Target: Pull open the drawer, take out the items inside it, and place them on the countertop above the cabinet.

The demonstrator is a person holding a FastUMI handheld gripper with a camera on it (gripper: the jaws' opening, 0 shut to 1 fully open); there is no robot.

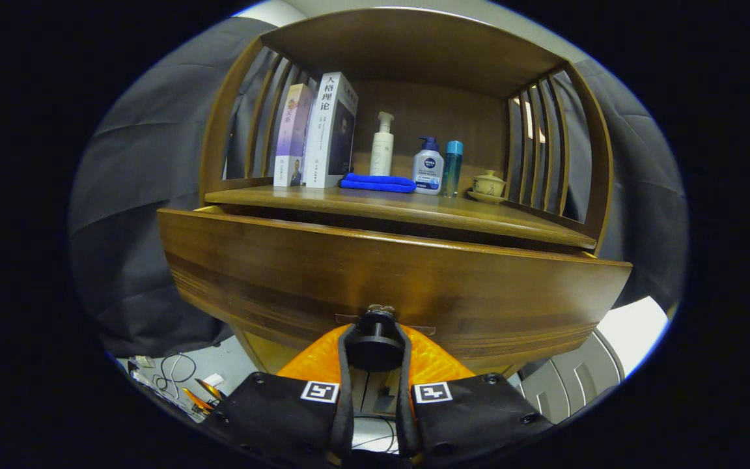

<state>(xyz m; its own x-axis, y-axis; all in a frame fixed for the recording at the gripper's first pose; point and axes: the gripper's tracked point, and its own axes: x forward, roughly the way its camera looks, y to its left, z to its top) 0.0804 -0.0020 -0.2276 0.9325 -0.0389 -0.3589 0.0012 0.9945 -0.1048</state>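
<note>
Gripper view. The tongs [375, 342], at bottom centre of the frame, are closed on the dark round knob [375, 348], one finger pressing each side. The knob sits on the drawer front [388, 286], a wide board running left to right across mid-frame, directly ahead of the fingers. A dark gap under the tabletop [401, 212] indicates the drawer is partly out. Its contents are hidden behind the front. The pull therefore runs straight back along the fingers. Books [323, 130], bottles [428, 170] and a blue cloth [378, 184] stand above.
</note>
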